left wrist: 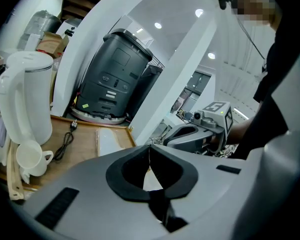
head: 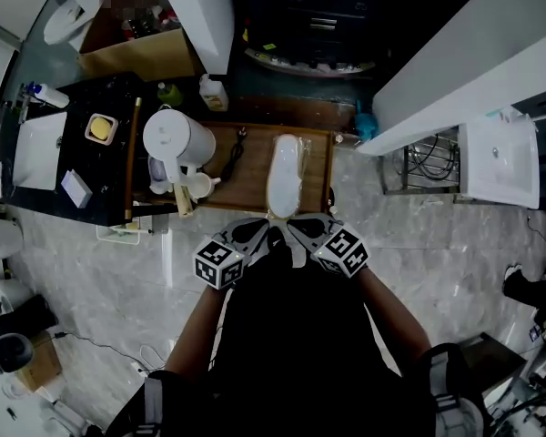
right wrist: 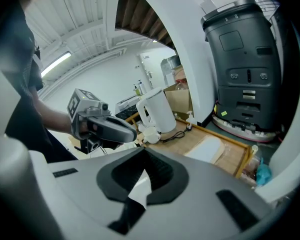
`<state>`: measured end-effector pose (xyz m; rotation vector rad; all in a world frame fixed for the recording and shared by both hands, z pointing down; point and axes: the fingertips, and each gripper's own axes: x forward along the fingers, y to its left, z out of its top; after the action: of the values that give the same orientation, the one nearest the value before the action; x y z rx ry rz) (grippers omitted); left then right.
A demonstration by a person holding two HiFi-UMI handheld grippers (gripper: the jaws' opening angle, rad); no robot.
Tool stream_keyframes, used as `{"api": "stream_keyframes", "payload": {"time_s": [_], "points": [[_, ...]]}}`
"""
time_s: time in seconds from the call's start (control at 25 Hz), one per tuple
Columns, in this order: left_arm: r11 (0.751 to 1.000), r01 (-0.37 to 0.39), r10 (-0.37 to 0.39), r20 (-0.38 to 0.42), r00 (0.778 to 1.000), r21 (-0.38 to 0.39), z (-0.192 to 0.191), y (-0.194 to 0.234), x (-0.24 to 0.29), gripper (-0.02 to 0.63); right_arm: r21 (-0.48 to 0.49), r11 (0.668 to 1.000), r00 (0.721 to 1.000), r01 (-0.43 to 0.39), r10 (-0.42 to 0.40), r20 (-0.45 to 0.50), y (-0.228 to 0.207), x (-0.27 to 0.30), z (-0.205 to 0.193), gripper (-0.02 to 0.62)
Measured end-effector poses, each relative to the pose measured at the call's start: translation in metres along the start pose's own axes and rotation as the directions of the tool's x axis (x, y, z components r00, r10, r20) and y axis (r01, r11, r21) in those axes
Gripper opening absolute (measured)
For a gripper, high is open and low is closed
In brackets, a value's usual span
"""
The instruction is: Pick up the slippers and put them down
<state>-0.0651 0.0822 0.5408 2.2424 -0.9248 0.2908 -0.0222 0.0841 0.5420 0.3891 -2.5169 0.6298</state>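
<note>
A long white slipper (head: 284, 173) lies on the wooden tray (head: 317, 167), its near end pointing at me. My left gripper (head: 266, 236) and right gripper (head: 297, 231) meet at that near end, side by side, both with jaws together. In the left gripper view the jaws (left wrist: 150, 152) are closed, with a white strip of the slipper (left wrist: 151, 179) showing between them. The rest of the slipper (left wrist: 109, 140) lies flat ahead. In the right gripper view the jaws (right wrist: 143, 157) are likewise closed on white slipper material (right wrist: 138, 184), and the slipper's body (right wrist: 206, 149) rests on the tray.
A white kettle (head: 176, 139), a cup (head: 198, 186) and a black power cord (head: 234, 151) occupy the tray's left part. A black counter with a sink (head: 38, 149) stands to the left. A dark machine (left wrist: 115, 76) and slanting white beams (head: 455, 62) rise behind the tray.
</note>
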Motion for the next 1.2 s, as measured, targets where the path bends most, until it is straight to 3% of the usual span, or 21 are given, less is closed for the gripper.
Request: {"api": "stream_keyframes", "payload": {"time_s": [0.64, 1.2], "points": [[0.998, -0.019, 0.016, -0.065, 0.998, -0.054, -0.021, 0.031, 0.037, 0.014, 0.054, 0.999, 0.997, -0.005, 0.009, -0.076, -0.041, 0.013, -0.027, 0.008], [0.998, 0.009, -0.017, -0.116, 0.993, -0.070, -0.032, 0.047, 0.062, 0.014, 0.089, 0.996, 0.992, -0.027, 0.038, -0.120, -0.060, 0.038, -0.045, 0.009]]}}
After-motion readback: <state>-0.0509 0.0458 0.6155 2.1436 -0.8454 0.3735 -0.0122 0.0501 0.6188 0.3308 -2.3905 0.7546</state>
